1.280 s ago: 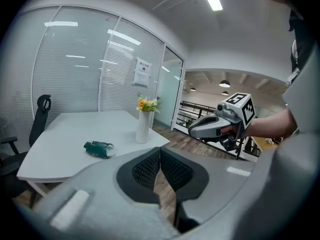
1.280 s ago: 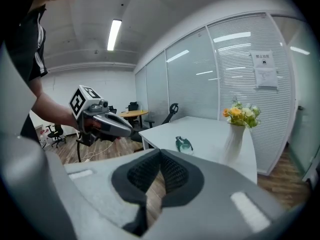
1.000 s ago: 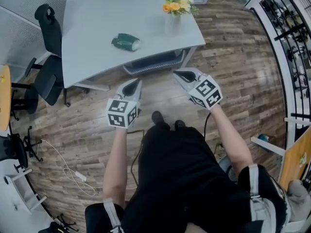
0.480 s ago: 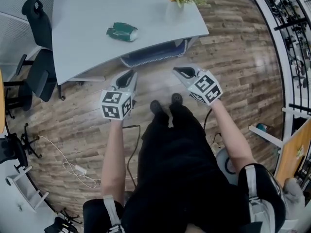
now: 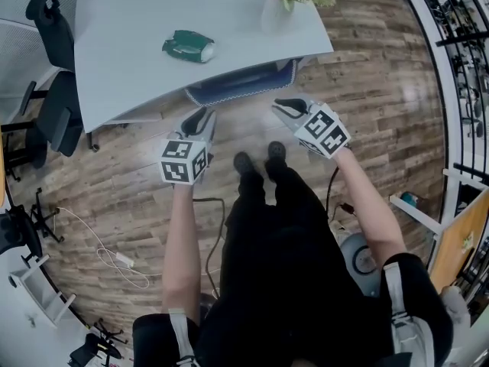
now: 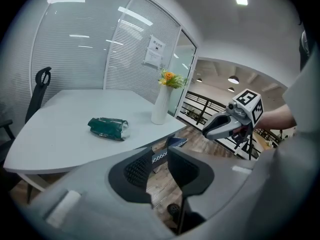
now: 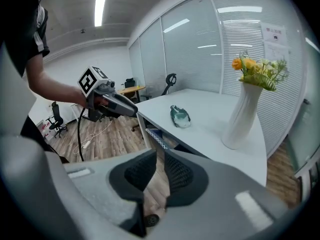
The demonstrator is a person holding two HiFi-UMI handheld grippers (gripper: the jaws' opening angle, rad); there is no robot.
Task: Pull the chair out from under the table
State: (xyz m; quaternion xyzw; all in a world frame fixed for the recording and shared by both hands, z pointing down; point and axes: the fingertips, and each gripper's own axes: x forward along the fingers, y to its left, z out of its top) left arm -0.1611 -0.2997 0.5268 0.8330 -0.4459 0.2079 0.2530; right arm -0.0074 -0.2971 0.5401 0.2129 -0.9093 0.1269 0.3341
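The chair (image 5: 241, 85) is tucked under the light grey table (image 5: 137, 67); only its dark back with a patterned top edge shows. My left gripper (image 5: 201, 117) hangs just in front of the back's left end, and my right gripper (image 5: 285, 106) hangs by its right end. Both sets of jaws are opening with nothing between them; neither touches the chair. In the left gripper view the jaws (image 6: 159, 169) frame bare floor and the chair's edge (image 6: 172, 145). The right gripper view shows its gripper (image 7: 157, 176) apart over floor, with the chair's edge (image 7: 156, 138) beyond.
A green packet (image 5: 187, 46) and a white vase of flowers (image 5: 279, 10) stand on the table. A black office chair (image 5: 53, 90) is at the left, a white cable (image 5: 107, 254) lies on the wood floor, and a railing (image 5: 458, 44) runs along the right. The person's feet (image 5: 256, 160) are between the grippers.
Both grippers have sunk and come closer to the chair's back. The table now sits higher in the head view.
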